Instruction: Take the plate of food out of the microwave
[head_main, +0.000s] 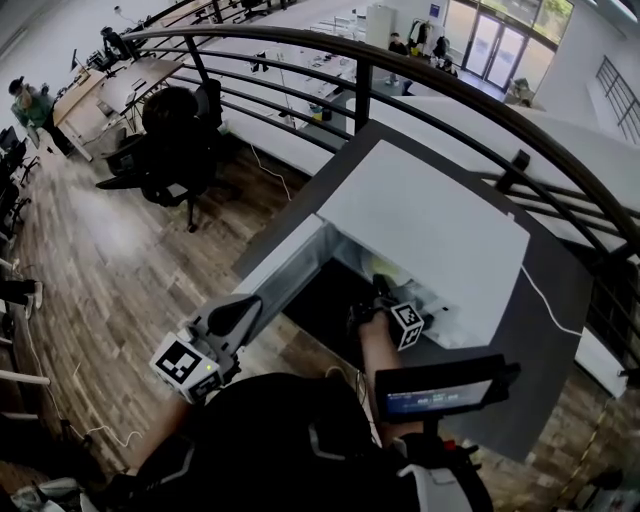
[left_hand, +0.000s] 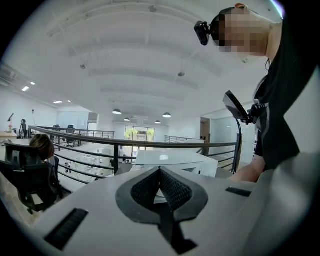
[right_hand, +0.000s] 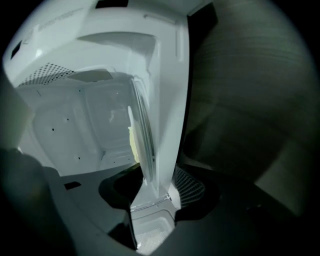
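Nearest the body, the left tongs are pressed together on nothing, beside the swung-open door. Further forward, the right tongs reach into the white microwave on the dark desk. They seem to be rolled onto their side, so one pad lies above the plate and one below. They stand apart with the plate's near rim between them. The pads are close on either side but, as far as that view shows, not yet biting.

The plate sits inside the cavity with pale yellow food on it. The step in hand looks like taking the grip. Doing it well probably means seating the rim deep in the tongs before squeezing and then clamping firmly. After that, lift only slightly and draw straight out, level, so the food stays put and the rim clears the sill. Beyond the microwave runs a dark railing.
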